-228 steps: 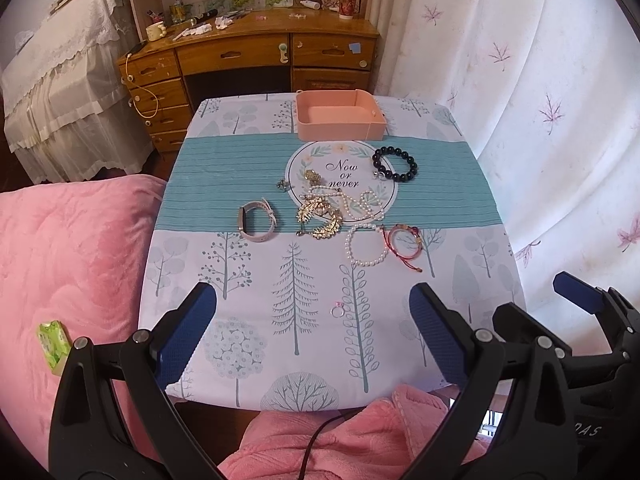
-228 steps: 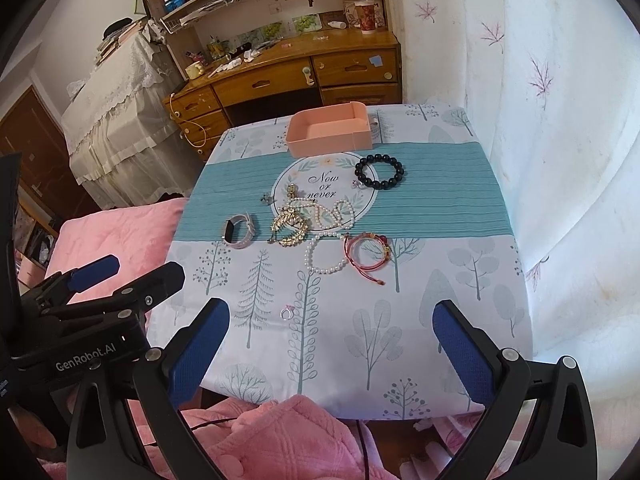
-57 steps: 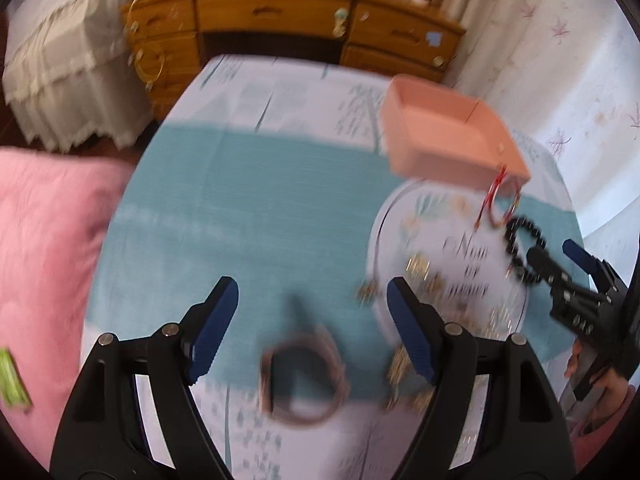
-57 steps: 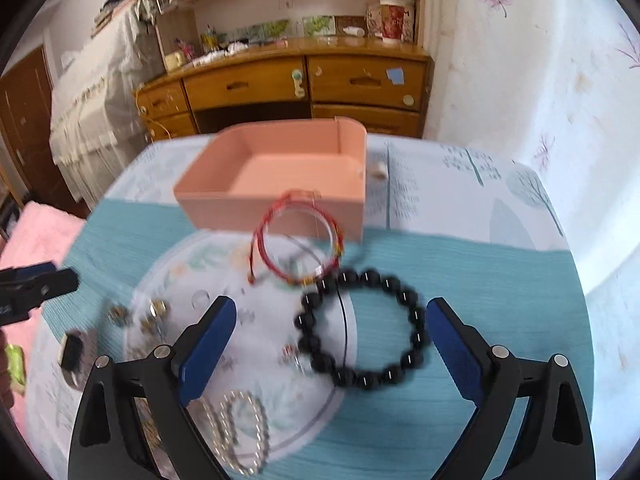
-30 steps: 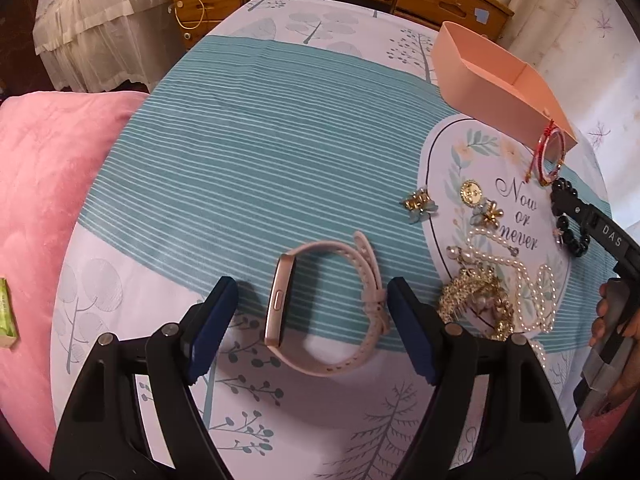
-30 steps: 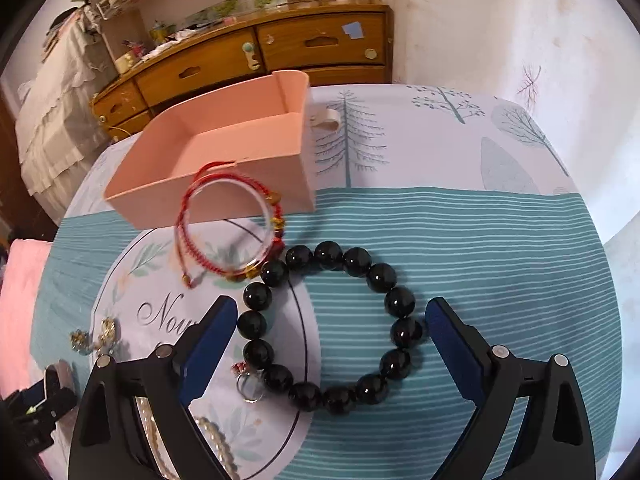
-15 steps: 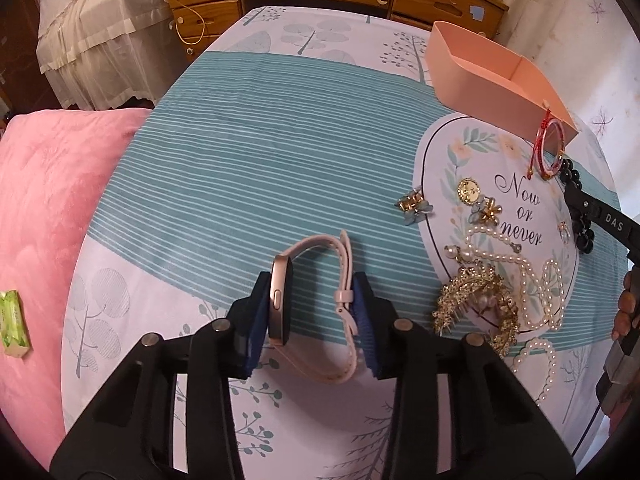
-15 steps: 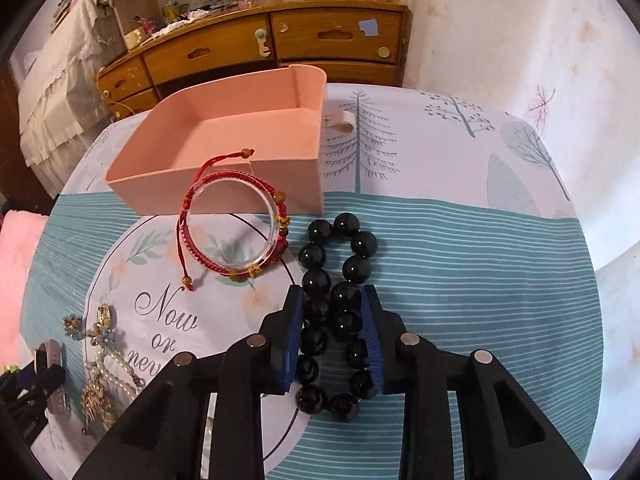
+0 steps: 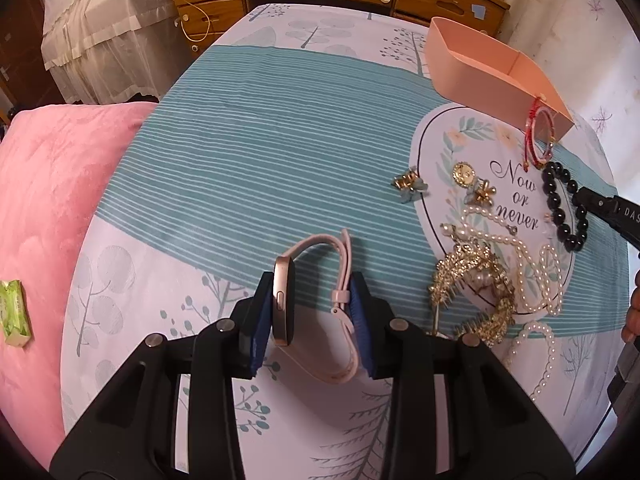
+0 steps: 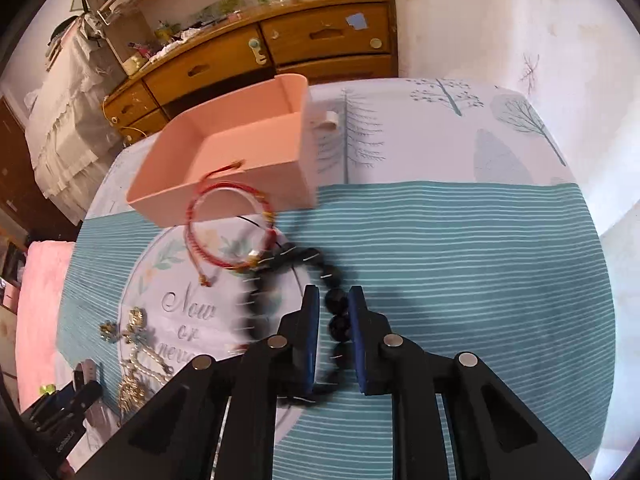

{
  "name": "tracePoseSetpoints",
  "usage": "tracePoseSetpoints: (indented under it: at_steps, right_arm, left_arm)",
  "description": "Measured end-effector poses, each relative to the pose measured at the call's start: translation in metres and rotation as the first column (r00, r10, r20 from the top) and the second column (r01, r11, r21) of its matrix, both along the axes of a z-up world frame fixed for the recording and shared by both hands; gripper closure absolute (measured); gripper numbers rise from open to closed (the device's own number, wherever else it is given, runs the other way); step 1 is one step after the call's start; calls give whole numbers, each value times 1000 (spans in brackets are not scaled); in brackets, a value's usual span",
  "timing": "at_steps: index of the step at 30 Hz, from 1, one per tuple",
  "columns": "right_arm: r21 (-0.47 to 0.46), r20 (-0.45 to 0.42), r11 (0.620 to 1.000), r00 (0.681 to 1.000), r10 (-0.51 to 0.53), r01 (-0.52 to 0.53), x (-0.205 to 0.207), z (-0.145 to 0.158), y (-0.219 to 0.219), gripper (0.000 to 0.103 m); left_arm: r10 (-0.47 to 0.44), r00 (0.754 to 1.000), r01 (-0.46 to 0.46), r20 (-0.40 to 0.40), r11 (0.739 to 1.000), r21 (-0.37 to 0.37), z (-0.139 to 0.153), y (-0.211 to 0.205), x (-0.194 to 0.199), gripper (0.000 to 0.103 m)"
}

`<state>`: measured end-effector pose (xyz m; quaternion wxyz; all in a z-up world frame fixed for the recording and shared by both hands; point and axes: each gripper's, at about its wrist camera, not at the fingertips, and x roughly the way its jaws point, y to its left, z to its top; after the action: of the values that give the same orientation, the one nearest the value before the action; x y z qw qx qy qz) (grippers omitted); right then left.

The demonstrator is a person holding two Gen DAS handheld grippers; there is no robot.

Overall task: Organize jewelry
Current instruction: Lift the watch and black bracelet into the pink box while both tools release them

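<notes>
My left gripper [image 9: 310, 308] is shut on a pink wristband watch [image 9: 285, 300], its loop squeezed between the blue pads just above the tablecloth. My right gripper [image 10: 334, 328] is shut on a black bead bracelet [image 10: 336, 326], which is blurred and swings off the cloth. A red string bracelet [image 10: 228, 232] leans against the front wall of the pink tray [image 10: 224, 196]. The tray [image 9: 476, 72] and the black bracelet [image 9: 560, 204] also show in the left wrist view. Pearl strands [image 9: 528, 264], a gold piece [image 9: 472, 280] and small charms [image 9: 410, 184] lie on the round print.
A wooden dresser [image 10: 280, 52] stands behind the table. A pink quilt [image 9: 48, 208] lies at the table's left edge, with a green packet [image 9: 14, 308] on it. A white curtain [image 10: 520, 20] hangs at the right.
Both grippers, open a second ago, have closed: the left on the watch, the right on the black bracelet. The bracelet now lifts and swings; the watch sits slightly higher in the jaws.
</notes>
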<state>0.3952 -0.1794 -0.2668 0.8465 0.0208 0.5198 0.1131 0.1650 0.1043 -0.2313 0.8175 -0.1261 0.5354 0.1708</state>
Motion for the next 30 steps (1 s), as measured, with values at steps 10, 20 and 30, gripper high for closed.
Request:
tracePoseSetpoints:
  at_steps: [10, 20, 30]
  right_arm:
    - [-5, -15, 998, 998, 65, -65, -9, -3, -4, 89]
    - [119, 63, 986, 992, 105, -112, -7, 50, -5, 89]
    - [170, 271, 955, 943, 192, -244, 2, 148, 25, 89]
  left_arm:
    - [14, 1000, -14, 17, 1000, 21, 12, -8, -5, 70]
    - [-112, 990, 113, 87, 994, -8, 75, -13, 19, 70]
    - [-288, 941, 284, 178, 958, 48, 135, -28, 77, 70]
